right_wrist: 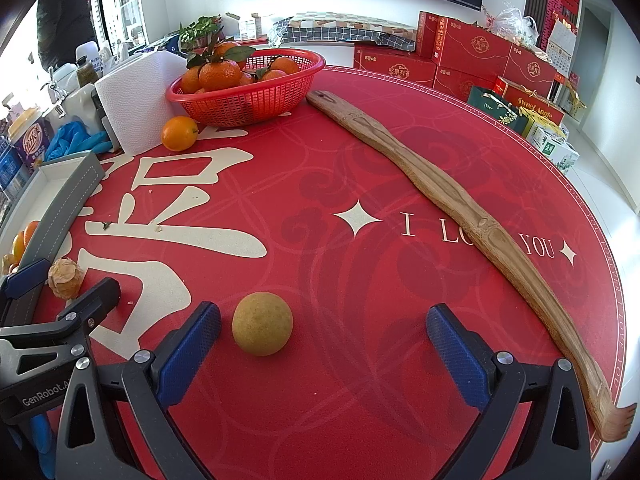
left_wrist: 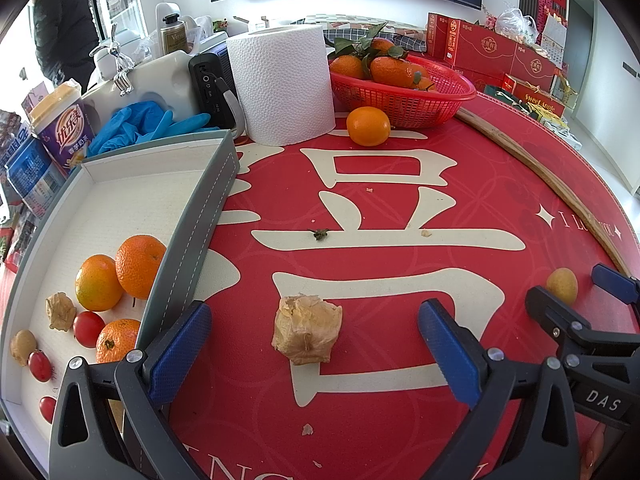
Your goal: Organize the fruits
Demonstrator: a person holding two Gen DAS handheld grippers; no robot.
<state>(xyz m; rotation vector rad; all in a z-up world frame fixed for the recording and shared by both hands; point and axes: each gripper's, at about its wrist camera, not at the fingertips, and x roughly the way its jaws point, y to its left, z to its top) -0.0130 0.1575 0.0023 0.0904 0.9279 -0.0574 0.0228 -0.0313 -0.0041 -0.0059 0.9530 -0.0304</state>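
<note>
Red table mat [left_wrist: 400, 420] under both grippers. Gray tray [left_wrist: 188, 240] just left of left gripper [left_wrist: 316, 348], oranges [left_wrist: 120, 276] and little red fruits inside. Left gripper wide open, papery husk fruit [left_wrist: 307, 330] between fingers, not touching. Right gripper [right_wrist: 324, 344] wide open, small yellow ball fruit [right_wrist: 262, 323] near left finger.

tray [left_wrist: 208, 200] left – husked fruit [left_wrist: 307, 330] centre | round fruit [left_wrist: 562, 286] right | basket [left_wrist: 404, 100] behind
</note>
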